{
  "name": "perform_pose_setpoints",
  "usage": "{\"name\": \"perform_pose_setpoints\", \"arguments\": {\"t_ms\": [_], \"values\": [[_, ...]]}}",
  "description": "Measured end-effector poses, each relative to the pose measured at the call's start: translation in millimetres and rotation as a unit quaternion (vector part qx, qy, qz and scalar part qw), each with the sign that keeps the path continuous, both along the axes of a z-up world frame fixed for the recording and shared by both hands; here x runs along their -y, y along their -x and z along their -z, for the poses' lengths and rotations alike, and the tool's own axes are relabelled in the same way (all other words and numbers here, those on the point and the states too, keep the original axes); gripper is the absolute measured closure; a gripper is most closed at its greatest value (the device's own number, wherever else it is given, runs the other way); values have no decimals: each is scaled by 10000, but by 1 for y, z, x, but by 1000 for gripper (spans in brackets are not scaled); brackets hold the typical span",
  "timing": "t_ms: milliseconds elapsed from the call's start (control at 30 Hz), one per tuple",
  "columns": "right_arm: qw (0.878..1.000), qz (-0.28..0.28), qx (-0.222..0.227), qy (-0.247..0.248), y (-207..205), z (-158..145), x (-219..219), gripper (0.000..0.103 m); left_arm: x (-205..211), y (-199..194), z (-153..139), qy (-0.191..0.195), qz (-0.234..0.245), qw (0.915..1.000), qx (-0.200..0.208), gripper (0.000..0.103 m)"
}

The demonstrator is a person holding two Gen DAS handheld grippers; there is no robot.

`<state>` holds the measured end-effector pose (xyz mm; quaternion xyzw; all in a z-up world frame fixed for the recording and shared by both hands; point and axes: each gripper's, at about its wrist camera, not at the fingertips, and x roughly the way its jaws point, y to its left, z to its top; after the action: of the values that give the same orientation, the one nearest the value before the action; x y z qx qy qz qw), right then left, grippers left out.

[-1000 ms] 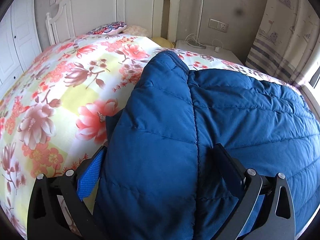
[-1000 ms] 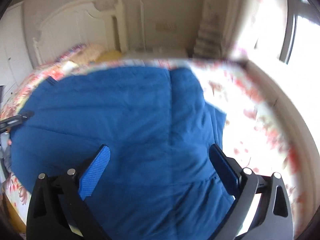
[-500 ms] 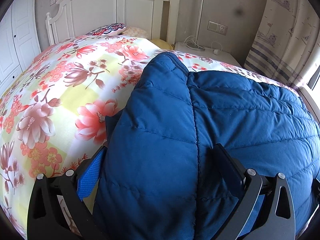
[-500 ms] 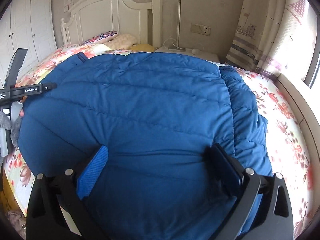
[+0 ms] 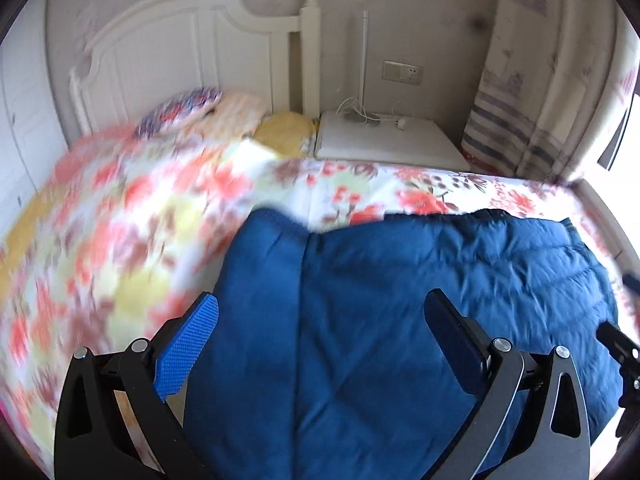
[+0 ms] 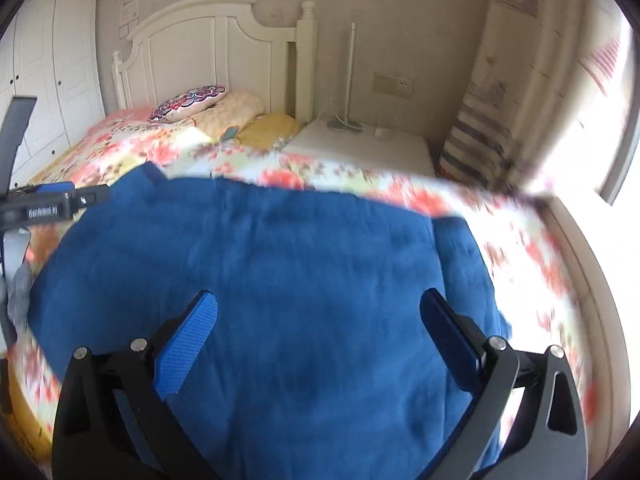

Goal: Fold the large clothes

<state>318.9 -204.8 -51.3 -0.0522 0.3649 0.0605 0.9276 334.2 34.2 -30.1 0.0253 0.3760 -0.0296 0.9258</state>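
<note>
Lying flat on floral bed (image 5: pixel 120 240): blue quilted jacket (image 5: pixel 380 320), folded. Left tool (image 5: pixel 320 308) and right tool (image 6: pixel 318 304): fingers spread apart above jacket, nothing gripped. White nightstand (image 6: pixel 360 148) beside headboard (image 6: pixel 208 52)

A: What was lost to view from the left wrist?

B: The floral bedspread (image 5: pixel 132 240) left of the jaws was smeared by motion, its flowers unreadable. The blue quilted jacket (image 5: pixel 360 320) ran under the jaws and off the bottom edge, so its near hem stayed hidden.

A: And from the right wrist?

B: The jacket (image 6: pixel 300 280) was blurred there too, its stitching washed out, its lower part cut off below the jaws. Right of the jaws, glare bleached the bedspread (image 6: pixel 532 264). The other gripper (image 6: pixel 48 204), far left, was cropped by the edge; its jaws could not be judged.
</note>
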Motion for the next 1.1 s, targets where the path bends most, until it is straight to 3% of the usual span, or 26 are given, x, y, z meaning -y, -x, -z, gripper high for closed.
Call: {"name": "perform_pose_setpoints", "arguments": {"t_ms": [167, 300, 367, 400, 467, 533, 567, 633, 700, 733, 900, 1033, 1067, 1100], "values": [[9978, -247, -459, 416, -71, 12, -36, 3, 29, -59, 13, -398, 34, 9986, -343, 4], [9927, -475, -1023, 436, -112, 53, -40, 3, 31, -93, 54, -727, -34, 9943, -777, 4], [9926, -412, -1127, -158, -120, 60, -23, 2, 20, -101, 72, -256, -11, 9946, -1002, 4], [9930, -350, -1096, -259, -119, 59, -19, 3, 13, -99, 71, -42, -52, 9955, -942, 4], [9942, -314, -1015, -176, -114, 53, -13, 4, 15, -96, 72, -103, -7, 9960, -887, 4], [9965, 106, -800, 227, -106, 45, 12, 4, 15, -94, 72, -144, -11, 9963, -842, 4], [9962, 346, -774, 185, -104, 44, 30, 4, 15, -93, 72, -156, -19, 9965, -820, 4], [9915, 851, -952, -232, -103, 56, 76, 4, 15, -91, 72, -171, -41, 9968, -780, 4], [9826, 913, -1105, -1181, -102, 74, 110, 3, 18, -91, 73, -155, -44, 9972, -733, 4], [9810, 922, -1099, -1305, -102, 75, 114, 3, 19, -91, 73, -175, -48, 9973, -718, 4], [9856, 957, -999, -969, -101, 75, 104, 4, 19, -94, 72, -127, -50, 9972, -732, 4], [9897, 1022, -699, -721, -76, 47, 99, 6, 14, -90, 63, -105, -248, 9962, -827, 4], [9920, 888, -549, -714, -66, 37, 92, 6, 13, -84, 55, -29, -303, 9965, -773, 4], [9947, 634, -359, -724, -51, 23, 81, 6, 13, -69, 40, 365, -181, 9975, -586, 4]]}}
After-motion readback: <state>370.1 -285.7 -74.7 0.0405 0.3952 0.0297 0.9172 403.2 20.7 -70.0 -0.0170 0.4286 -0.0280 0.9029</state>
